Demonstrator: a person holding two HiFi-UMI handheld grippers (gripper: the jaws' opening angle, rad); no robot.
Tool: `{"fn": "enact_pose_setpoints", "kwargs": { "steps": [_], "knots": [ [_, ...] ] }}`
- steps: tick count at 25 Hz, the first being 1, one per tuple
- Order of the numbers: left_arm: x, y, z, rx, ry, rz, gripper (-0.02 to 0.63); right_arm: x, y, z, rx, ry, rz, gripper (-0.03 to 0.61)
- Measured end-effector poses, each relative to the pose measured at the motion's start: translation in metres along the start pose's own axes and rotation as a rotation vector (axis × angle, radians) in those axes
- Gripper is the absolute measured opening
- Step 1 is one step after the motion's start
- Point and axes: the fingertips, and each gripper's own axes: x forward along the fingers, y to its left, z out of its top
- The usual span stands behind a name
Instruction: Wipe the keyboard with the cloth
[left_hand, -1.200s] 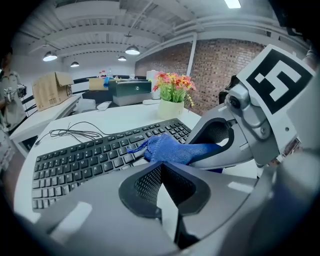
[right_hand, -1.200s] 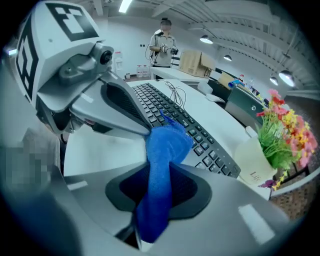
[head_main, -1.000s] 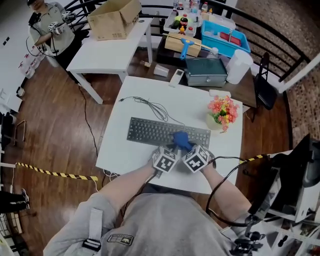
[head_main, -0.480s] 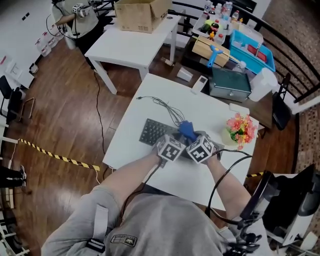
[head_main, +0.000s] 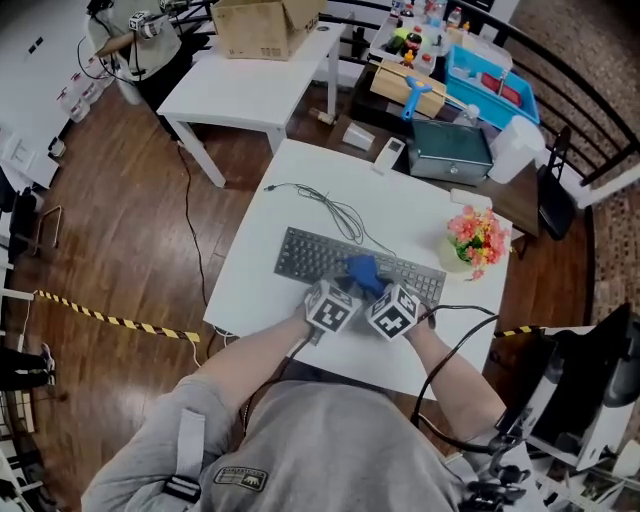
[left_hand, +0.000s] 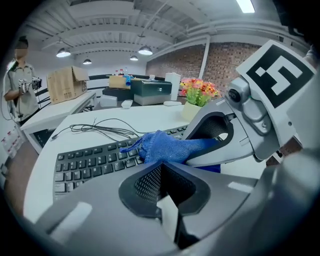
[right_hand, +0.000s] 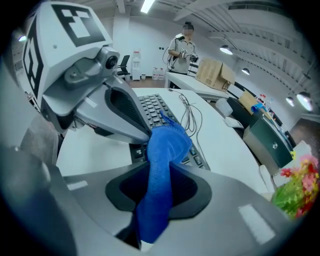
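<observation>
- Right claw (right_hand: 159, 184) pinches blue cloth (right_hand: 167, 145); free end of the cloth lies on the keys.
- Cloth sits on keyboard (head_main: 318, 256), approx. mid-board, toward the near edge.
- Left claw (left_hand: 159, 172) pressed together, nothing in it; tip just beside the cloth, over the keys.
- Keyboard lies flat on white surface (head_main: 245, 295), cable trailing off the back.
- Progress, my read: wipe under way, mid-pass.
- Can't tell which keys are done; no dirt or streaks visible either way.
- Prob. left: both ends of the board, esp. the left block.
</observation>
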Motion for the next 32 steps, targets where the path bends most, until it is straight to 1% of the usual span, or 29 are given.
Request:
{"fn": "enact_pose_setpoints", "kwargs": {
  "steps": [5, 9, 11, 14, 19, 24, 28, 32],
  "knots": [
    [-0.008, -0.022, -0.025, 0.021, 0.024, -0.038, -0.006, -0.007, 0.040, -0.015, -0.027, 0.017, 0.059, 0.112],
    [-0.012, -0.030, -0.036, 0.029, 0.041, -0.047, -0.006, -0.007, 0.054, -0.022, -0.064, 0.042, 0.097, 0.112],
    [-0.013, -0.027, -0.034, 0.025, 0.033, -0.040, -0.006, -0.006, 0.050, -0.018, -0.075, 0.039, 0.094, 0.112],
    [-0.015, -0.010, -0.021, 0.007, 0.000, -0.015, -0.006, -0.006, 0.032, -0.001, -0.062, 0.012, 0.068, 0.112],
    [-0.014, 0.035, 0.011, -0.044, -0.055, 0.039, -0.006, 0.004, -0.010, 0.037, -0.011, -0.033, 0.009, 0.113],
    [-0.011, 0.078, 0.035, -0.091, -0.081, 0.079, -0.006, 0.021, -0.039, 0.064, 0.014, -0.038, -0.010, 0.112],
    [-0.010, 0.096, 0.034, -0.106, -0.071, 0.095, -0.006, 0.033, -0.040, 0.074, 0.022, -0.034, -0.009, 0.114],
    [-0.009, 0.091, 0.018, -0.114, -0.054, 0.083, -0.006, 0.034, -0.030, 0.072, 0.026, -0.041, -0.002, 0.113]
  ]
}}
